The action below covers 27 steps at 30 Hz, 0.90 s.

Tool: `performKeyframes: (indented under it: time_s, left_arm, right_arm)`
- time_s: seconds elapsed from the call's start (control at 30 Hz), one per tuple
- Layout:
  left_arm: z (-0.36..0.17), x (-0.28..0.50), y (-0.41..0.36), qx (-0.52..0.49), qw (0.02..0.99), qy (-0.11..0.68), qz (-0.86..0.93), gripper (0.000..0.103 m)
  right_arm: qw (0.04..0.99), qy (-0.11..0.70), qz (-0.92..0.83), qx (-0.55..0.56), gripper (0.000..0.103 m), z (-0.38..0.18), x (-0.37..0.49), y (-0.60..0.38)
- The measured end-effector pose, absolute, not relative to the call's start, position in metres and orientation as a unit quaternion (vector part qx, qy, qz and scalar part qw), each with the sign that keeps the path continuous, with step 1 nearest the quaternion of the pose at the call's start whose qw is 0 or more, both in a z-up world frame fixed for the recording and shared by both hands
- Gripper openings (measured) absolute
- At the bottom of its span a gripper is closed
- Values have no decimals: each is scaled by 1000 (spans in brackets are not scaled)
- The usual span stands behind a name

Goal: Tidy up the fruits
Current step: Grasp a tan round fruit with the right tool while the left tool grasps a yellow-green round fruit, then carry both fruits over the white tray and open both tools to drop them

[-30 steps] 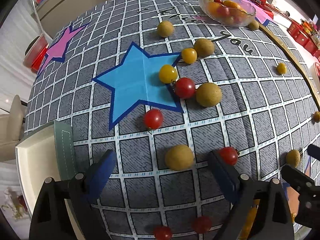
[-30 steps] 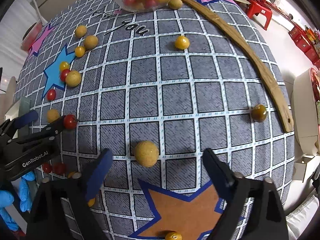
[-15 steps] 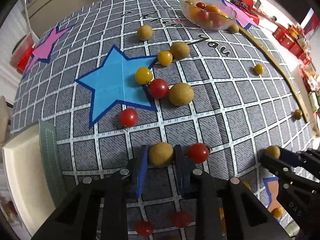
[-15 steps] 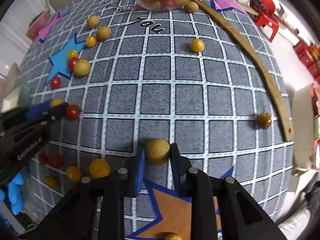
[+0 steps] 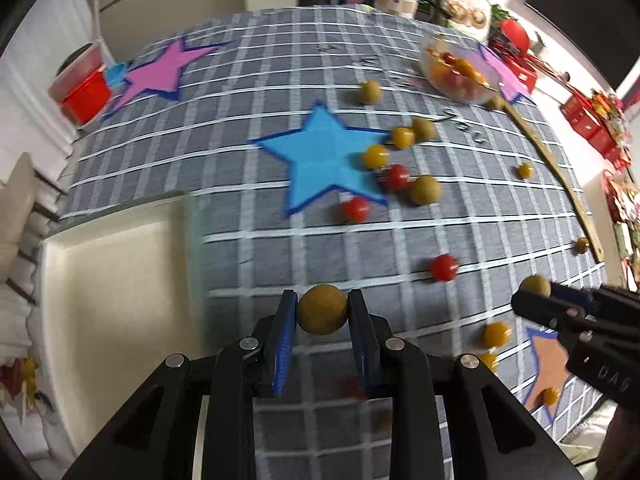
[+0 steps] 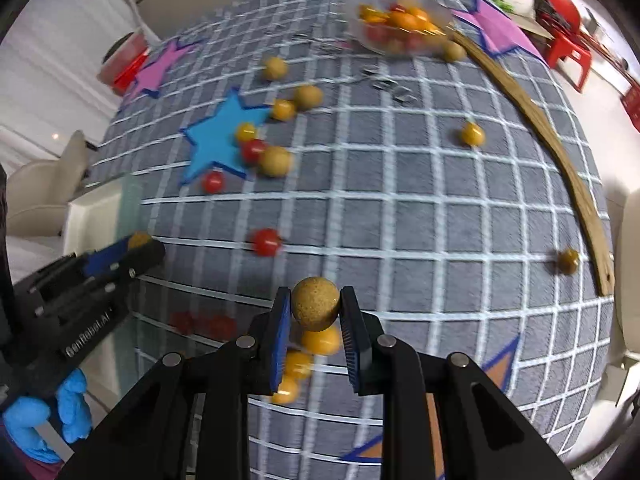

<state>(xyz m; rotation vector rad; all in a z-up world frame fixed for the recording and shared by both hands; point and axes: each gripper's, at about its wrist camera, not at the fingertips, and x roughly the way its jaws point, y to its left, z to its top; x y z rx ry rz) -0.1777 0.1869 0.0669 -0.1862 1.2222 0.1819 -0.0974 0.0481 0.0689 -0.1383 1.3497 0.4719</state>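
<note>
My left gripper (image 5: 322, 316) is shut on a tan round fruit (image 5: 322, 309) and holds it above the grey checked cloth (image 5: 248, 80). My right gripper (image 6: 315, 312) is shut on a second tan round fruit (image 6: 315, 302), also lifted. Each gripper shows in the other's view, the right one (image 5: 536, 300) at right and the left one (image 6: 140, 244) at left. Red tomatoes (image 5: 443, 267), yellow tomatoes (image 5: 376, 156) and tan fruits (image 5: 425, 189) lie scattered on the cloth. A clear bowl (image 5: 460, 72) of mixed fruit stands at the far side.
A cream tray (image 5: 108, 280) sits at the table's left edge. A curved wooden strip (image 6: 560, 152) lies along the right side. Several yellow tomatoes (image 6: 320, 340) lie under my right gripper. A red bin (image 5: 80, 96) stands beyond the far left.
Both grippers, open around the tan fruits a second ago, shut on them and have lifted them off the cloth. The views have swung and are blurred.
</note>
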Motion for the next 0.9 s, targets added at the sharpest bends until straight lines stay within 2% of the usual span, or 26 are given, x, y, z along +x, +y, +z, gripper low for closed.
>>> performKeyframes:
  time_s: [0.2, 0.47, 0.9]
  left_arm:
    - [72, -215, 237, -104, 805, 566, 144, 27]
    - [54, -266, 311, -132, 778, 571, 227, 27]
    - [25, -289, 344, -126, 761, 575, 274, 27]
  right_arm:
    - [735, 616, 271, -78, 26, 81, -115, 97]
    - [703, 609, 354, -102, 26, 80, -143, 193]
    - [676, 612, 377, -165, 26, 40, -148, 292]
